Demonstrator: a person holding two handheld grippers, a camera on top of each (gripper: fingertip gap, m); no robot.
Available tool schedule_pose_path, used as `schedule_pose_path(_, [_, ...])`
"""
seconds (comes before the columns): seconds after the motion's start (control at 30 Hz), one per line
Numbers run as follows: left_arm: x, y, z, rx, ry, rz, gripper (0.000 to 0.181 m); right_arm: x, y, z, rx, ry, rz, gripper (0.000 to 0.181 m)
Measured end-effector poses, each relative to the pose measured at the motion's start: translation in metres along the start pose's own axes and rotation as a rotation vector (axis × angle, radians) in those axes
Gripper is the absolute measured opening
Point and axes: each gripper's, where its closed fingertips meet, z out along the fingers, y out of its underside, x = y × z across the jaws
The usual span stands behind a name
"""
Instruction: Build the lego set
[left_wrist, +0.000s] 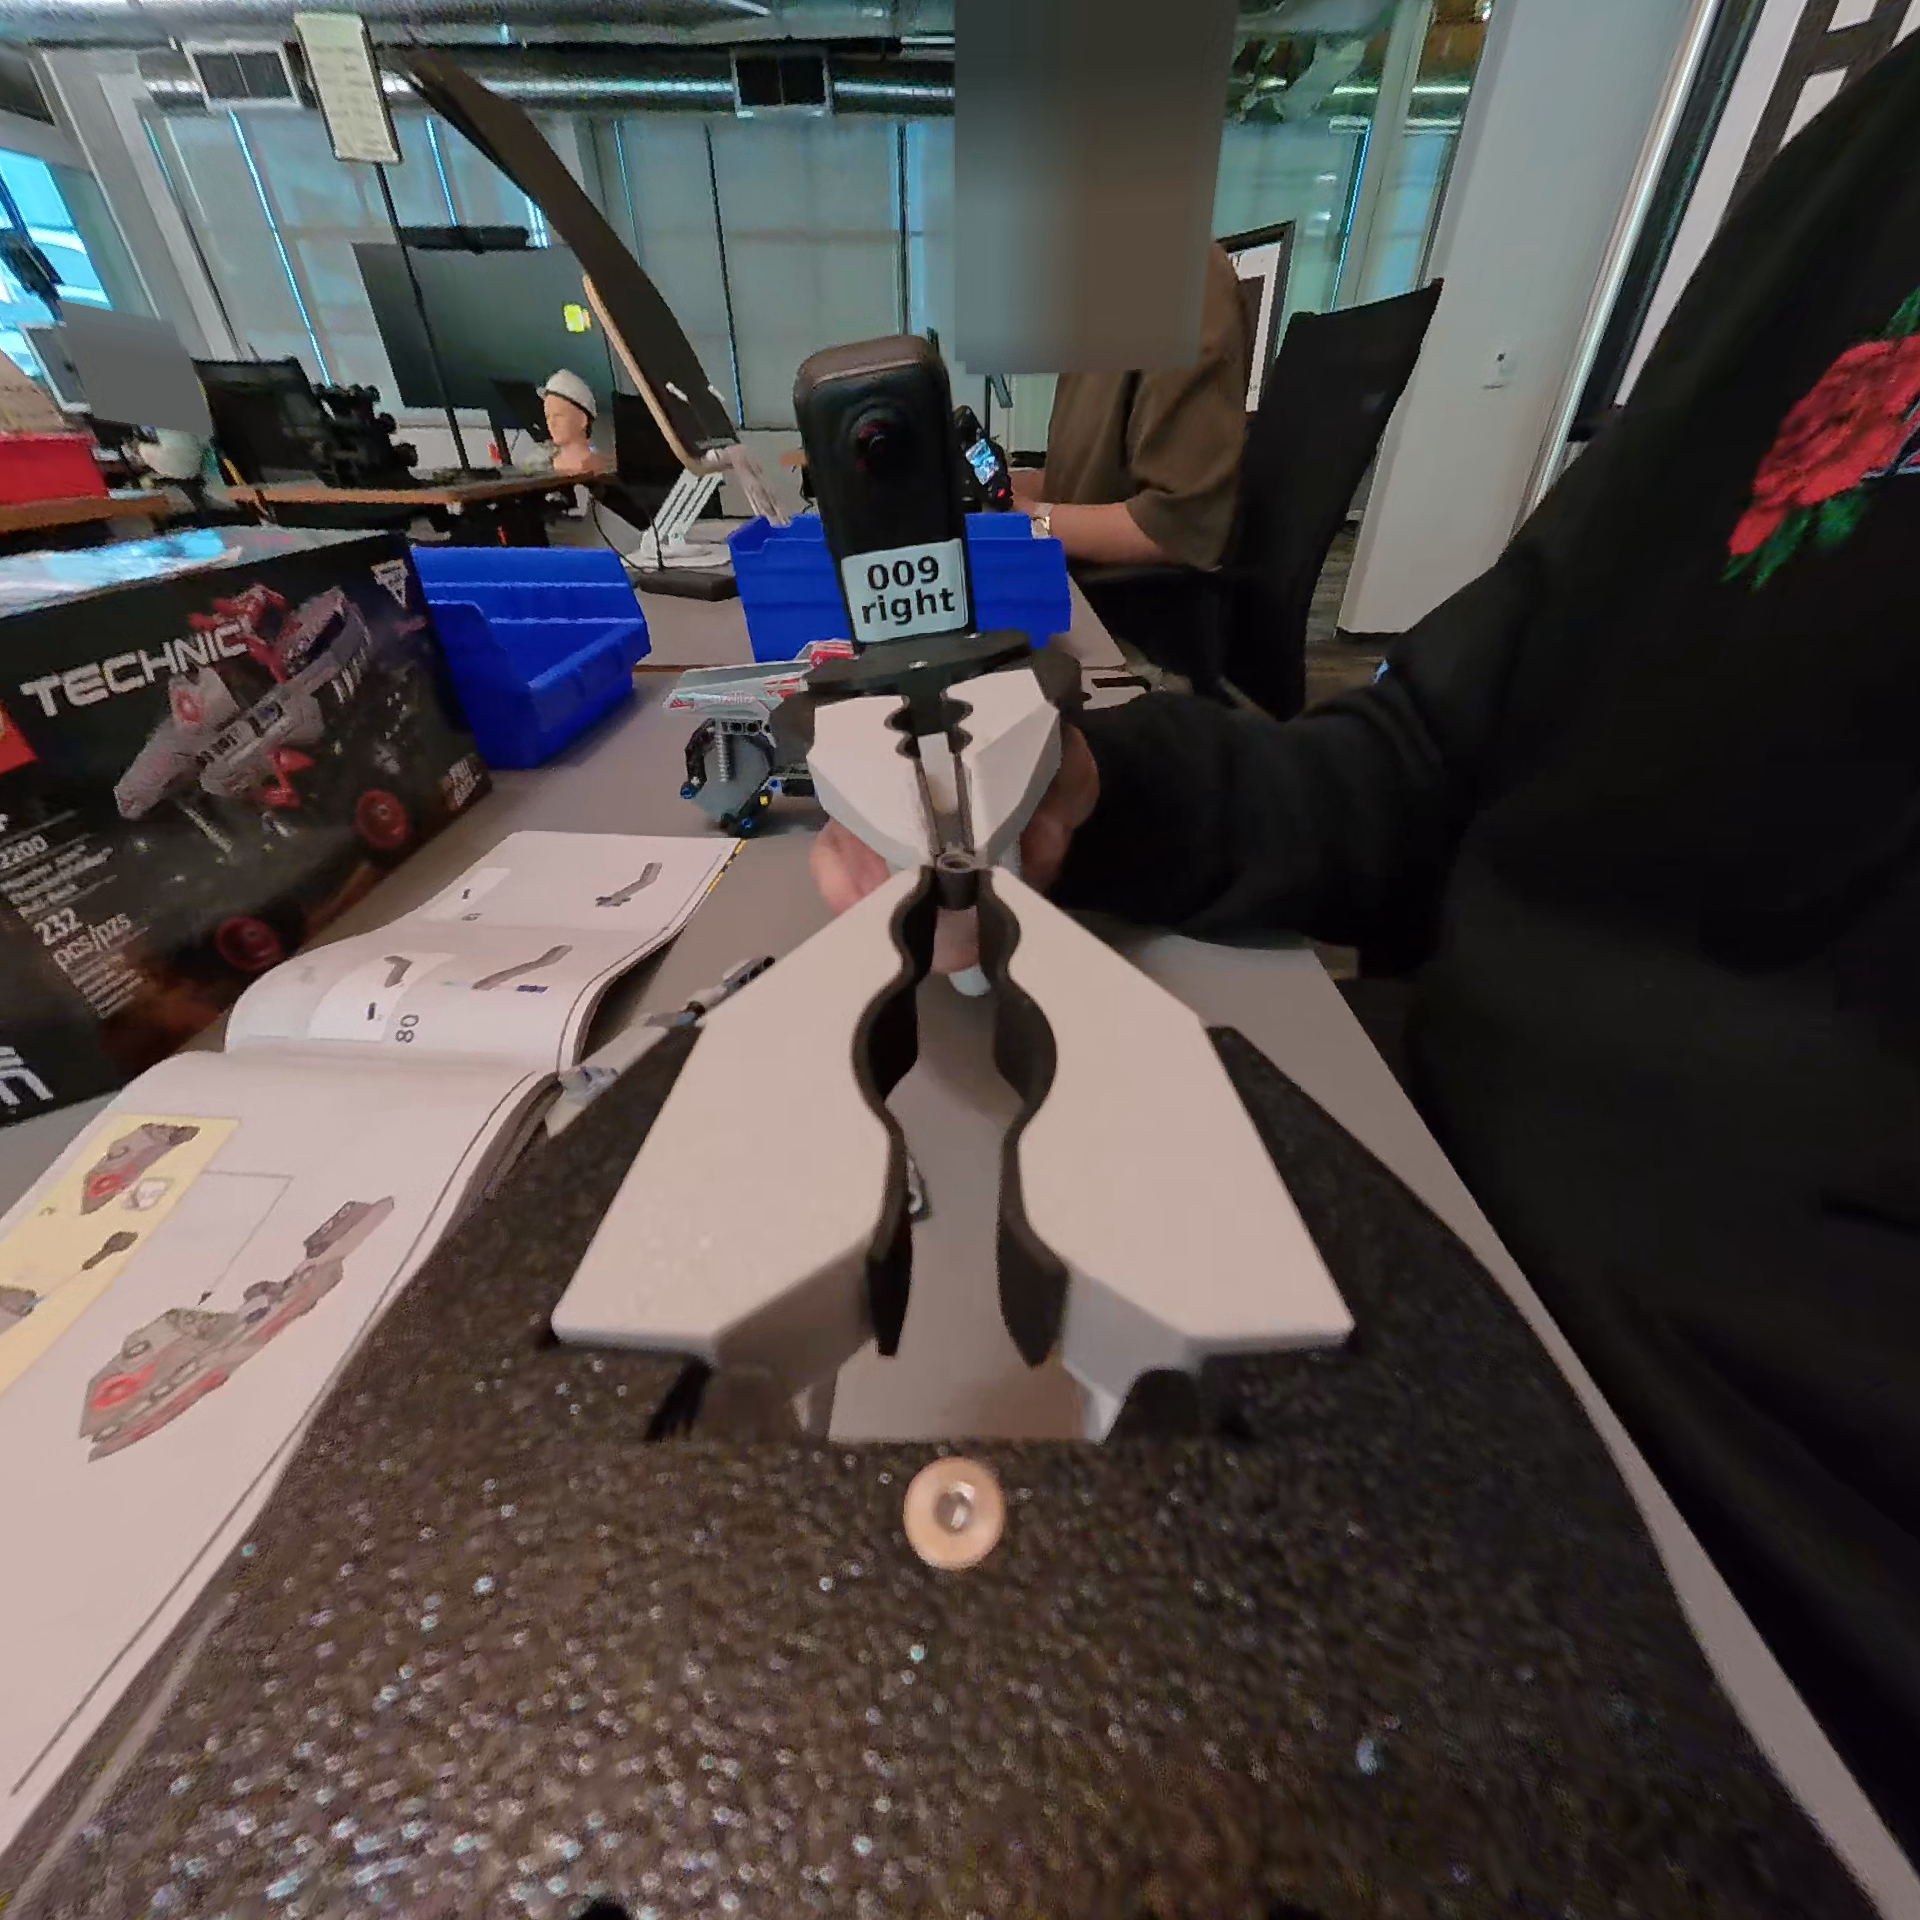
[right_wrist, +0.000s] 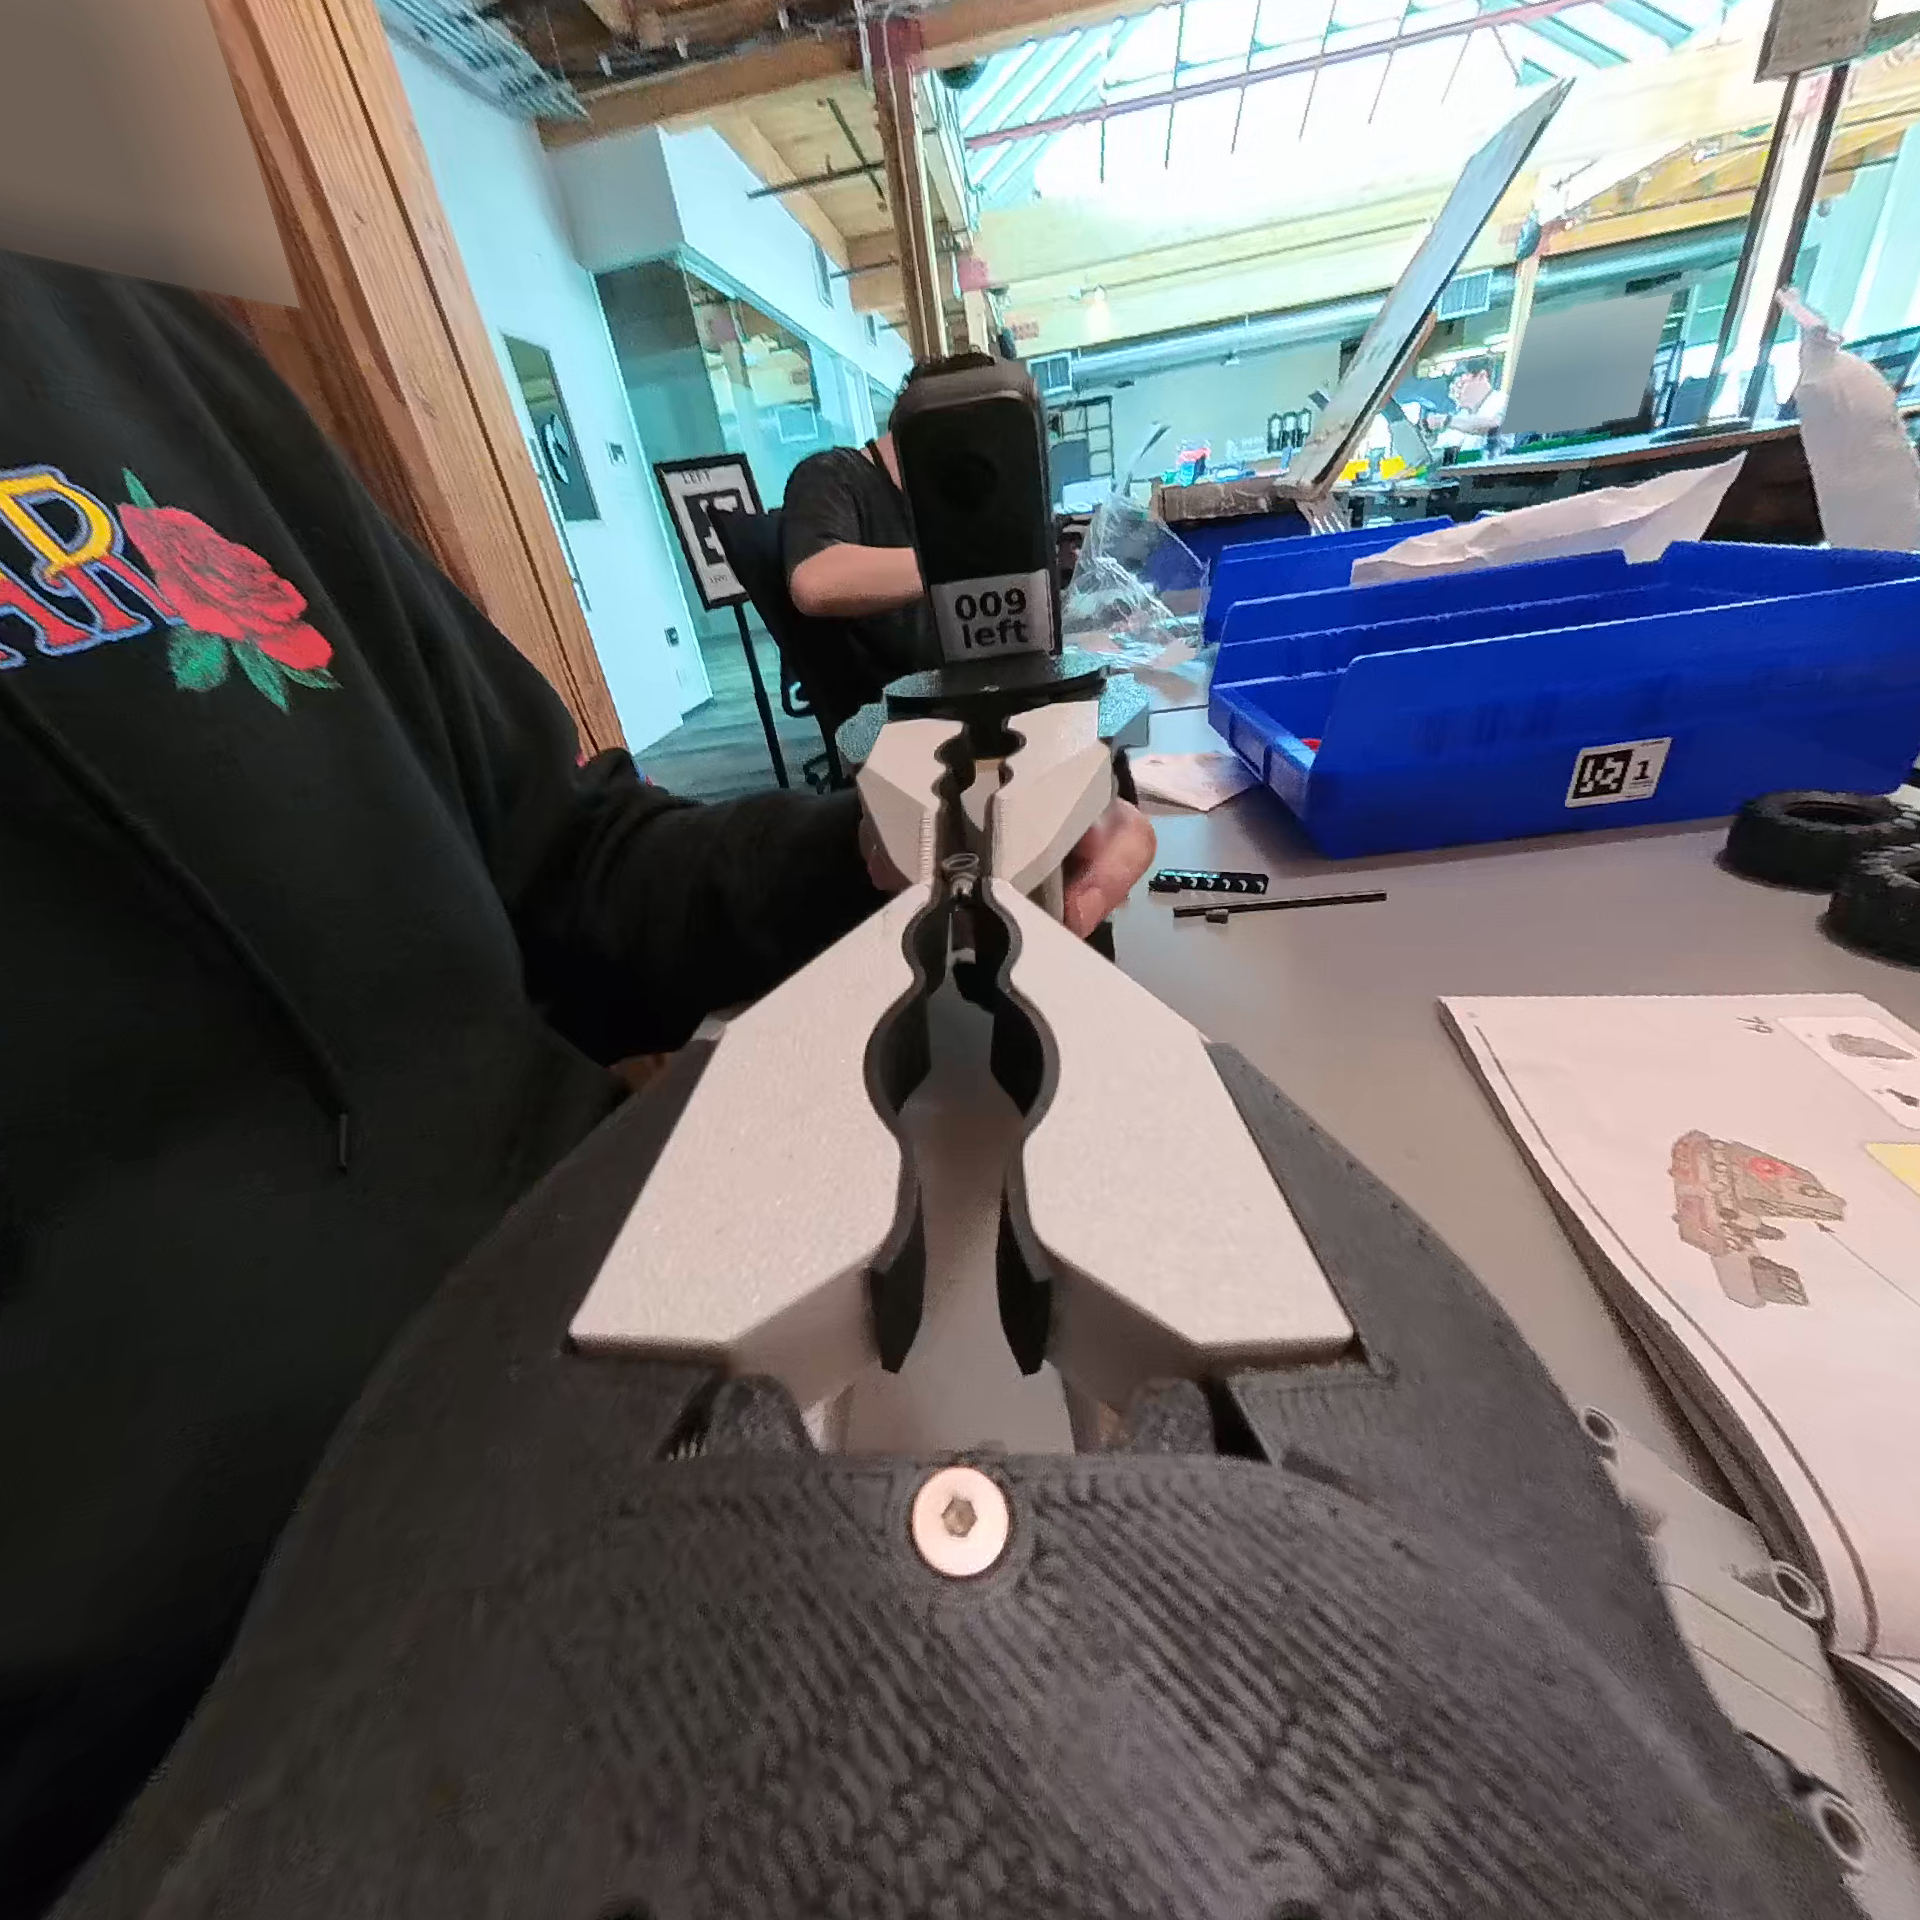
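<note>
Seen from the left wrist view, the Lego box stands at the desk's left edge. An open instruction booklet lies in front of it. Two blue bins sit toward the far edge. The partly built grey-and-red model rests just in front of them, a sight the other camera does not catch. At centre, the left claw is pinched almost shut at its tips on a small dark piece with a round hole. It is held above the desk, near the front edge.

In the right wrist view, a black hooded top with a rose print fills the left. The right claw is likewise nearly closed at the tips. It meets the same small piece head-on, tip to tip with the other claw. A bare hand grips the left tool's handle. Only this view shows what lies beyond on the desk. There are a short black studded beam and a thin black axle. Black tyres sit by the right edge, in front of a blue bin.
</note>
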Motion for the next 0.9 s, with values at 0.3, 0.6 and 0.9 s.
schedule_pose_path(0.3, [-0.002,0.001,0.001,0.001,-0.02,0.013,0.004,0.0,-0.001,-0.001,0.013,-0.004,0.01,0.003])
schedule_pose_path(0.6, [-0.014,0.008,0.001,-0.049,-0.075,-0.071,0.004,0.009,0.002,-0.002,0.005,0.05,0.02,0.003])
schedule_pose_path(0.9, [-0.031,0.066,-0.011,-0.38,-0.132,-0.151,0.004,0.038,0.079,-0.029,-0.647,0.235,-0.261,0.052])
